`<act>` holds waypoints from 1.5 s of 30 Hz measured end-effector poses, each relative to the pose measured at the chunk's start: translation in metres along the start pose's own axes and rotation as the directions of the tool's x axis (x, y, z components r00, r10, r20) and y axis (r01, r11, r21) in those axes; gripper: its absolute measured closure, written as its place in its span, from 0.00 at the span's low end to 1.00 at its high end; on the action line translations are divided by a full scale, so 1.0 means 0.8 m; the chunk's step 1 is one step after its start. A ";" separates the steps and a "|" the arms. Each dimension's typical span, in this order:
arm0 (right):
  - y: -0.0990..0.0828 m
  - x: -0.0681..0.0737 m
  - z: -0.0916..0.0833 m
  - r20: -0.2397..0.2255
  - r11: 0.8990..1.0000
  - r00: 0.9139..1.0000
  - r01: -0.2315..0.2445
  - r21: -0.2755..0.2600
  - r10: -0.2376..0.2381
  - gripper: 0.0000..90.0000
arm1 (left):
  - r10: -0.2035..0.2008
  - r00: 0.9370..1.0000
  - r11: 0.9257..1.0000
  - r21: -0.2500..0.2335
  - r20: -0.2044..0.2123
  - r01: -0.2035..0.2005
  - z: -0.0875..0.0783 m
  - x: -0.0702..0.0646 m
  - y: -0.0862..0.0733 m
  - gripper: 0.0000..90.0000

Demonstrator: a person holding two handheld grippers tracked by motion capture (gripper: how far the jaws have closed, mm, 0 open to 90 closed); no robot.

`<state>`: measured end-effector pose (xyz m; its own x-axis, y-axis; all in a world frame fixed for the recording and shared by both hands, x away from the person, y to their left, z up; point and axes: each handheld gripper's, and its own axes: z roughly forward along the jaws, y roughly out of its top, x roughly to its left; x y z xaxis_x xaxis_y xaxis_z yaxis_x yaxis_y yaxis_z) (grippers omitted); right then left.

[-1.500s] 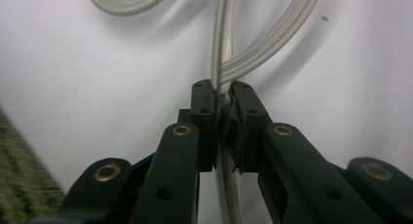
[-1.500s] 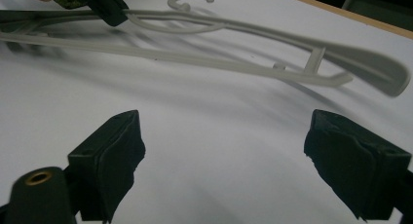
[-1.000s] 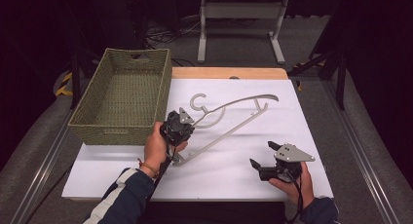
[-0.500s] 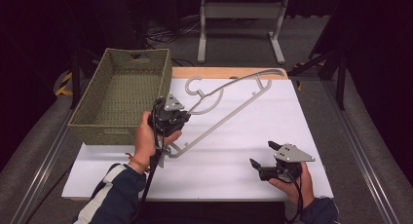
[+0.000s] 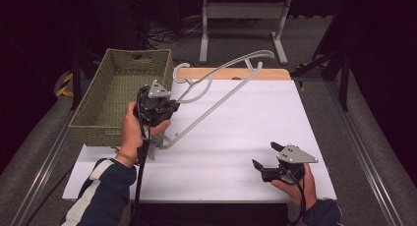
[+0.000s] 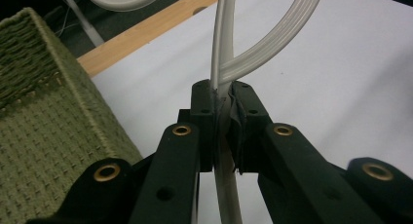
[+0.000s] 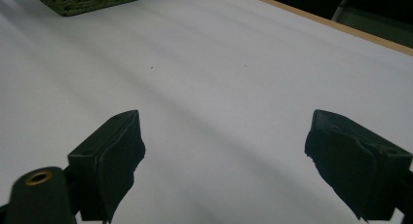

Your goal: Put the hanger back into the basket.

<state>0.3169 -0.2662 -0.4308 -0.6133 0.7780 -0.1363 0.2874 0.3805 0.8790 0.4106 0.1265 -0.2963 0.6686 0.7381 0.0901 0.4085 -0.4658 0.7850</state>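
- Desk [image 5: 236,137]: white top with a wooden strip along its far edge, centre of the high view; dark floor around it.
- Basket [image 5: 118,96]: green woven, rectangular, open at the top, at the upper left of the high view on the desk's left edge. Its wall fills the left side of the left gripper view [image 6: 44,121]; one corner shows at the top left of the right gripper view [image 7: 92,0].
- Hanger [image 5: 216,88]: pale grey plastic, slanting from lower left to upper right across the middle of the high view. Its hook curls at the top, just beside the basket's right rim; its far shoulder reaches past the wooden strip. It looks lifted off the desk at the far end; whether the lower end touches the desk cannot be told.
- Left gripper [image 5: 164,110]: held in the left hand [image 5: 133,130], left of centre in the high view, just right of the basket. In the left gripper view [image 6: 221,124] the jaws are clamped on the hanger [image 6: 253,53], where a straight bar and a curved arm meet.
- Right gripper [image 5: 265,157]: held in the right hand [image 5: 292,184], lower right of the high view, low over bare desk, well apart from the hanger. In the right gripper view [image 7: 224,156] the jaws stand wide apart, holding nothing.
- Metal stand [image 5: 241,19]: on the floor beyond the desk, top centre of the high view.
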 end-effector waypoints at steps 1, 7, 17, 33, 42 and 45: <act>0.000 0.000 0.000 0.000 1.000 1.000 0.000 0.002 0.000 0.15 | -0.002 1.000 1.000 0.000 -0.004 0.002 -0.002 0.003 0.001 0.91; -0.001 0.000 0.001 -0.004 1.000 1.000 -0.003 0.004 0.003 0.15 | -0.003 0.999 1.000 -0.004 -0.041 0.003 -0.013 0.018 0.004 0.91; -0.001 0.001 0.003 -0.008 1.000 1.000 -0.005 0.008 0.005 0.15 | -0.010 0.993 1.000 -0.016 -0.118 0.008 -0.028 0.061 0.008 0.91; -0.003 0.003 0.008 -0.008 1.000 1.000 -0.004 0.027 0.004 0.15 | -0.038 0.980 0.999 -0.040 -0.195 0.030 -0.030 0.135 0.012 0.91; -0.004 0.002 0.010 -0.011 0.999 1.000 -0.007 0.035 0.008 0.15 | -0.059 0.973 0.998 -0.024 -0.223 0.055 -0.014 0.178 0.001 0.91; -0.005 0.003 0.011 -0.014 0.999 1.000 -0.006 0.040 0.007 0.15 | -0.083 0.971 0.996 -0.029 -0.225 0.079 -0.009 0.188 -0.006 0.91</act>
<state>0.3207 -0.2619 -0.4385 -0.6213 0.7737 -0.1239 0.3204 0.3952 0.8609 0.5048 0.2432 -0.2818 0.4752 0.8652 0.1599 0.4414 -0.3916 0.8073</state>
